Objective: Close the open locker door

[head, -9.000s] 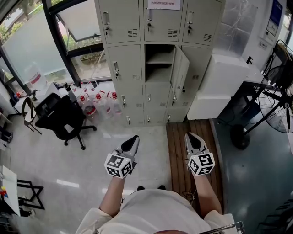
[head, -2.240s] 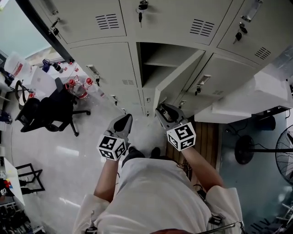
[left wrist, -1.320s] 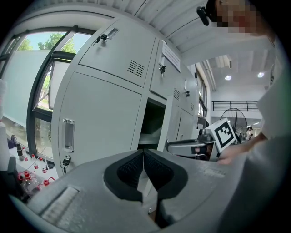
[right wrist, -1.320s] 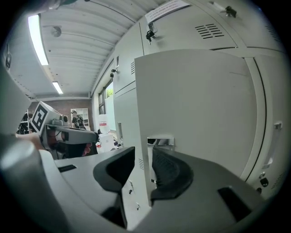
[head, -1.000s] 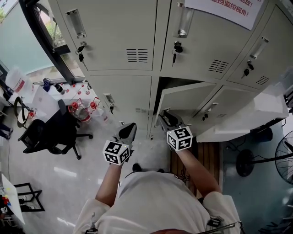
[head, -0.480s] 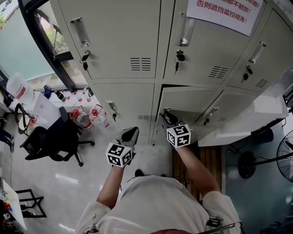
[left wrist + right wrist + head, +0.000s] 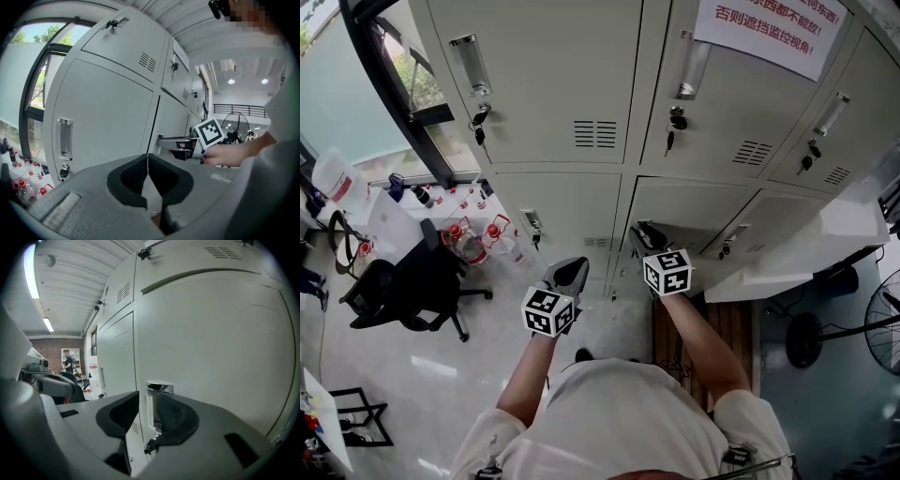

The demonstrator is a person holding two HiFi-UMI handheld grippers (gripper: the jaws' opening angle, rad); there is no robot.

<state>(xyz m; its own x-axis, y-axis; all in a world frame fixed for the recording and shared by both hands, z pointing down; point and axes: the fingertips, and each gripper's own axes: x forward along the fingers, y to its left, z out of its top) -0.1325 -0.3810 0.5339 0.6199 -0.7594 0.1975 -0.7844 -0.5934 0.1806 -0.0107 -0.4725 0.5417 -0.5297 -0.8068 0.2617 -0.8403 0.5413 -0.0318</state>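
Overhead, you stood close before the bank of grey lockers (image 7: 553, 84), with both arms held out toward it. The locker door (image 7: 694, 214) of the task sat in the middle column, under the locker bearing a paper notice (image 7: 769, 28). It lay almost flush with its neighbours. Only a thin dark seam showed along its upper edge, and you could not tell whether it had latched.

Your right gripper (image 7: 645, 234) pointed at the lower left part of that door, its tips at or just short of the panel. In the right gripper view its jaws stood narrowly apart, with the door's chrome handle (image 7: 154, 397) framed between them. Whether either pad touched the handle could not be made out.

Your left gripper (image 7: 576, 268) hung to the left, in front of the neighbouring locker and apart from it. In the left gripper view its pads met at the tips and held nothing.

On the floor at far left stood a black office chair (image 7: 412, 281), with a cluster of red-capped water bottles (image 7: 473, 230) just beyond it. A standing fan (image 7: 883, 323) showed at the right edge.
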